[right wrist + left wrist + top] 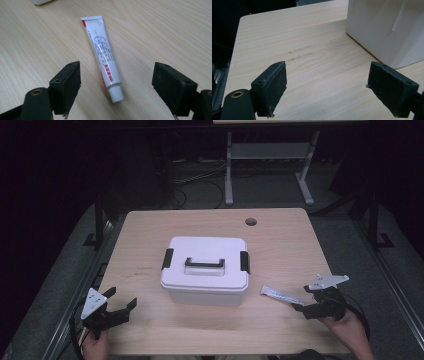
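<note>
The tube [104, 58] lies flat on the table [150, 227], right of the white box [205, 270] & a bit nearer the person, apart from it. In the right gripper view the white screw cap points toward the camera, crimped flat end away; red band + printed text run along the body. It sits between the right gripper [116, 90] jaws, which stand wide w/ bare wood on both sides of it, so nothing is clamped. Judging by that, the gripper is lined up lengthwise w/ the tube so a close would catch the body near the cap end, across the narrow width: prob the firmest place, since the crimped end is thin & floppy.

In the high view the right gripper [303, 301] is low at the table's front right, tube tail sticking out toward the box.

Box: lid on, black handle [204, 263] lying flat on top, black latches [167, 259] at both short ends, looks shut. Likely where the tube is meant to go, but that's a guess; lid would need opening first.

Left gripper [121, 298] waits at the front left corner, jaws wide too, holding nothing. Its own view [327, 82] looks over bare wood toward the box's near corner [387, 32], well short of it. Prob parked there to be ready for the latch or to steady the box.
</note>
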A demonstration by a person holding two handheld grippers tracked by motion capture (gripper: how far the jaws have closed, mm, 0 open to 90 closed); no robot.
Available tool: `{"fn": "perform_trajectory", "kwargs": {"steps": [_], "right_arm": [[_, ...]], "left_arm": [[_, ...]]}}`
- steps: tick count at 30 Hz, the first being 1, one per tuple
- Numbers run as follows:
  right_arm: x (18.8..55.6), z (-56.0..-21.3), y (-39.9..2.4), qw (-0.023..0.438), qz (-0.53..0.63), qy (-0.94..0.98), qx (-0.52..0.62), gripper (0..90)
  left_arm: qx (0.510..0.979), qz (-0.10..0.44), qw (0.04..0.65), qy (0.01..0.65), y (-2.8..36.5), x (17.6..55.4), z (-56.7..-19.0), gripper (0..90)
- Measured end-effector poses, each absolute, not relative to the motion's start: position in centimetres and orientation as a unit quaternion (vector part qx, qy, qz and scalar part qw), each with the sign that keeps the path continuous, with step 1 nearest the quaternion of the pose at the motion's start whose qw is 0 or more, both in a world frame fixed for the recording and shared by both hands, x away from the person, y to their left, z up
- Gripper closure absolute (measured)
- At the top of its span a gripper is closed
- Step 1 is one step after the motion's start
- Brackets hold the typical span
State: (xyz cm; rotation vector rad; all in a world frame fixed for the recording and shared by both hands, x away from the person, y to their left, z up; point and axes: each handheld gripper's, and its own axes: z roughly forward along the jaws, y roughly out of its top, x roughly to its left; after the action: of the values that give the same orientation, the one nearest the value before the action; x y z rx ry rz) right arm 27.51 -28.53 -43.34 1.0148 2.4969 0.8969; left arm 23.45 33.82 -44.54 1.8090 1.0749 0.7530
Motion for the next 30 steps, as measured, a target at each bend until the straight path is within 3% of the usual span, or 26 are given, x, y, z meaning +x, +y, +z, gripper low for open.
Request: {"fn": "perform_trajectory", "kwargs": {"steps": [30], "right_arm": [[31.1,-38.6,-26.8,0.132,0.203,0.942,0.231,21.6]], "left_arm": [[0.738,0.308,0.427,0.422,33.9,23.5,-44.5,15.1]]}}
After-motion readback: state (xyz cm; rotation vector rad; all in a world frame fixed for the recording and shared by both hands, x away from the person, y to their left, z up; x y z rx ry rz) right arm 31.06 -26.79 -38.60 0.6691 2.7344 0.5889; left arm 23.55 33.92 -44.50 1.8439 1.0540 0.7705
